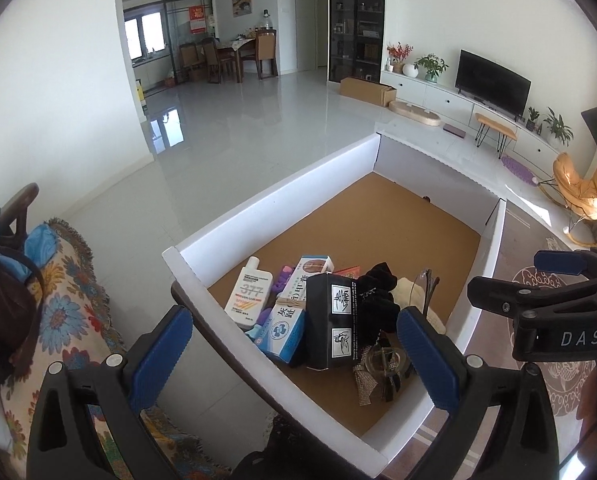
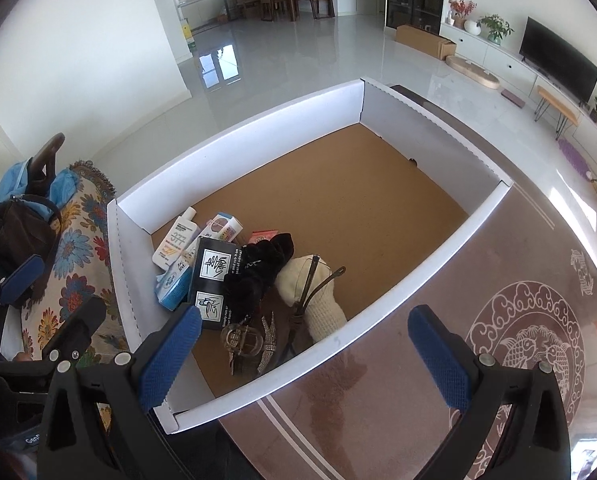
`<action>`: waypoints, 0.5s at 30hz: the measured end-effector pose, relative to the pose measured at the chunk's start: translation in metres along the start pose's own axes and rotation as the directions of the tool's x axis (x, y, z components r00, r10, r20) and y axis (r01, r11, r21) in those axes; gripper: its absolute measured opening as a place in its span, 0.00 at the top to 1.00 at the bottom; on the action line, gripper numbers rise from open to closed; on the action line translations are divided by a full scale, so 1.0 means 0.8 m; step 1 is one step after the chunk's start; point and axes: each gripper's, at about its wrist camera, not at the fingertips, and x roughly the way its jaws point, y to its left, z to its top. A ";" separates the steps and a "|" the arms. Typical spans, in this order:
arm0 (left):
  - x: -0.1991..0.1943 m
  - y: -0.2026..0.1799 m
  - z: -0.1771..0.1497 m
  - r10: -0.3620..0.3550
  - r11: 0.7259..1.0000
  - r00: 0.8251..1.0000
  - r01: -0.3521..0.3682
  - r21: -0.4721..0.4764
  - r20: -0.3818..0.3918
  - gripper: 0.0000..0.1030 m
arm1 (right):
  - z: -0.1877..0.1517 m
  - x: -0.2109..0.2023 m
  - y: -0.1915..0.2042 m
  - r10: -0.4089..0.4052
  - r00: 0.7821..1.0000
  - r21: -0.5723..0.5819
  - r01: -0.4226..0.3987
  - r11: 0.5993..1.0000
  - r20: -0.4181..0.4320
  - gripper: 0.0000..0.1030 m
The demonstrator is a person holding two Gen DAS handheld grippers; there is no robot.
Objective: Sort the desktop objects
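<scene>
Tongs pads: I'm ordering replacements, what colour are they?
Blue, textured pads; clearest in the right wrist view.

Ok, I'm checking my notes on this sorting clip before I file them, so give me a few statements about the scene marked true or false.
1. Both grippers, left gripper and right gripper, are open and hold nothing. True.
2. The objects are spread evenly over the white-walled tray. False: they are piled in one corner; most of the cork floor is bare.
3. The black box lies beside the white sunscreen bottle. True.
4. The black scrunchie lies outside the tray. False: it is inside, in the pile.
</scene>
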 end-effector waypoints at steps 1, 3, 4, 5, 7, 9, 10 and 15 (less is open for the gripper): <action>0.001 0.002 0.000 -0.005 1.000 1.000 0.005 -0.009 -0.004 0.00 | 0.001 -0.002 0.002 -0.017 1.000 0.002 0.017 1.000 -0.003 0.00; 0.002 0.005 0.001 -0.009 1.000 1.000 0.009 -0.020 -0.010 0.00 | 0.003 -0.004 0.006 -0.013 1.000 0.002 0.013 1.000 -0.001 0.00; 0.002 0.006 0.001 -0.009 1.000 1.000 0.009 -0.025 -0.011 0.00 | 0.004 -0.004 0.008 -0.006 1.000 0.000 0.006 1.000 0.003 0.00; 0.002 0.007 0.001 -0.006 1.000 1.000 0.005 -0.027 -0.010 0.00 | 0.005 -0.004 0.009 -0.009 1.000 -0.002 0.009 1.000 0.006 0.00; 0.001 0.009 0.001 -0.002 1.000 1.000 0.002 -0.028 -0.009 0.00 | 0.007 -0.002 0.011 -0.019 1.000 -0.003 0.019 1.000 0.010 0.00; 0.002 0.012 0.000 -0.001 1.000 1.000 0.001 -0.029 -0.011 0.00 | 0.008 0.002 0.010 -0.015 1.000 0.006 0.015 1.000 0.008 0.00; 0.003 0.013 0.000 0.000 0.999 1.000 0.000 -0.032 -0.012 0.00 | 0.008 0.004 0.009 -0.011 1.000 0.012 0.011 1.000 0.005 0.00; 0.007 0.016 0.000 0.003 0.999 1.000 -0.004 -0.042 -0.022 0.00 | 0.007 0.009 0.006 -0.014 1.000 0.020 0.014 1.000 0.004 0.00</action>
